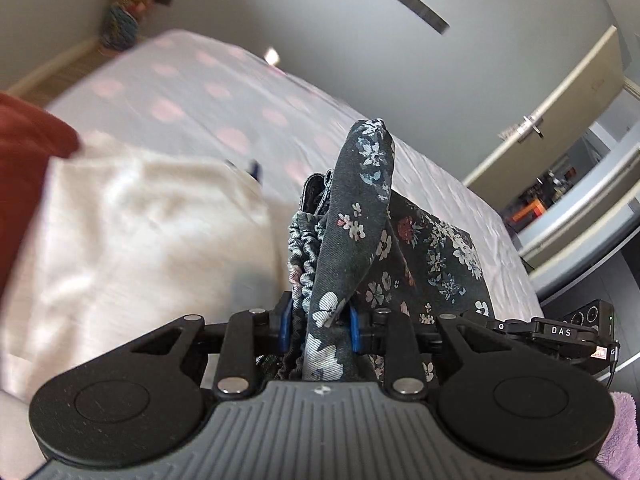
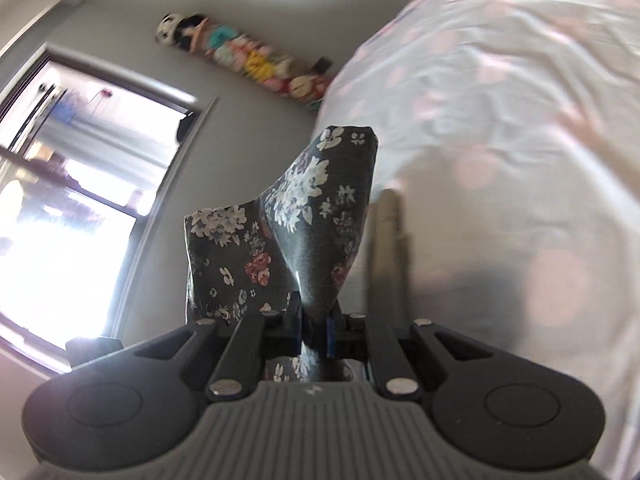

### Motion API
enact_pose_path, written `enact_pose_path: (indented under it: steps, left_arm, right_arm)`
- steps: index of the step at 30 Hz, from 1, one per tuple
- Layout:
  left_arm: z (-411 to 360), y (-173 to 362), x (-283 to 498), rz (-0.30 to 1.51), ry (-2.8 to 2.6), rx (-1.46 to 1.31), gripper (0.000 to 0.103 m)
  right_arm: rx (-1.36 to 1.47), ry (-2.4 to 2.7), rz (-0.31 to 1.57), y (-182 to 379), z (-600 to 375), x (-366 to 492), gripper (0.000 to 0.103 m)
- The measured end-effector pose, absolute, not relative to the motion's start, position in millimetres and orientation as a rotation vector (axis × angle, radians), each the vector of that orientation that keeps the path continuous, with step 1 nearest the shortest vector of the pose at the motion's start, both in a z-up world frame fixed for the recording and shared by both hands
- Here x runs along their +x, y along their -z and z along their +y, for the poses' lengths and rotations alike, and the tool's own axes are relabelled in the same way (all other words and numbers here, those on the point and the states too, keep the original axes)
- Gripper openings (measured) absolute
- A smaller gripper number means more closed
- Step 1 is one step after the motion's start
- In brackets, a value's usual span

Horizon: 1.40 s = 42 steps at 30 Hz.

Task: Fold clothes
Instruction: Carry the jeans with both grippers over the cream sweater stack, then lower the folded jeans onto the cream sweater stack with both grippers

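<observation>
Floral garment (image 1: pixel 360 216) pinched by both tools (bed (image 1: pixel 200 92) beyond).

Left gripper (image 1: pixel 318 326) fingertips were buried in the bunched floral garment (image 1: pixel 360 216); only the blue pads (image 1: pixel 283 322) showed. Same on the right gripper (image 2: pixel 314 330). Ahead-left of the left tongs, the white cloth (image 1: pixel 140 232) was motion-blurred and the red fabric (image 1: pixel 24 148) was cut by the frame edge. Toys (image 2: pixel 248 62) far ahead of the right tongs were smeared and unreadable.

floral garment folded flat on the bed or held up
Held up: the floral garment is bunched and pinched in both the left claw and right claw.
</observation>
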<state>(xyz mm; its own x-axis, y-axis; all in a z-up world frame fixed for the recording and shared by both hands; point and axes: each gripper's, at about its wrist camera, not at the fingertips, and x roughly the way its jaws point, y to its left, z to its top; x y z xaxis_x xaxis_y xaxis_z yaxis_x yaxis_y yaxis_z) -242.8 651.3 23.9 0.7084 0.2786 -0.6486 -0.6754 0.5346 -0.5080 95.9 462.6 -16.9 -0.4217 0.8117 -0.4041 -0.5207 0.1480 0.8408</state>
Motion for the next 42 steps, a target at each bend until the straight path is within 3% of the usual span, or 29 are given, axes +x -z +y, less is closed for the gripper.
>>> enact_pose_path:
  steps: [6, 21, 29, 35, 42]
  left_arm:
    - [692, -41, -293, 0.535, -0.721, -0.815, 0.024]
    - [759, 35, -336, 0.574, -0.777, -0.908, 0.021]
    - [763, 62, -328, 0.672, -0.813, -0.878, 0.027]
    - [756, 54, -327, 0.662, -0.852, -0.866, 0.028]
    - [737, 11, -331, 0.634, -0.913, -0.788, 0.029]
  right_arm:
    - [0.266, -1.612, 1.362, 12, 546, 43, 0.012]
    - [0.118, -1.592, 1.415, 73, 645, 12, 0.012]
    - [0.013, -1.551, 1.381, 98, 655, 4, 0.014]
    - [-0.022, -1.535, 1.372, 96, 660, 1, 0.016]
    - [-0.114, -1.507, 1.268, 69, 652, -4, 0.026]
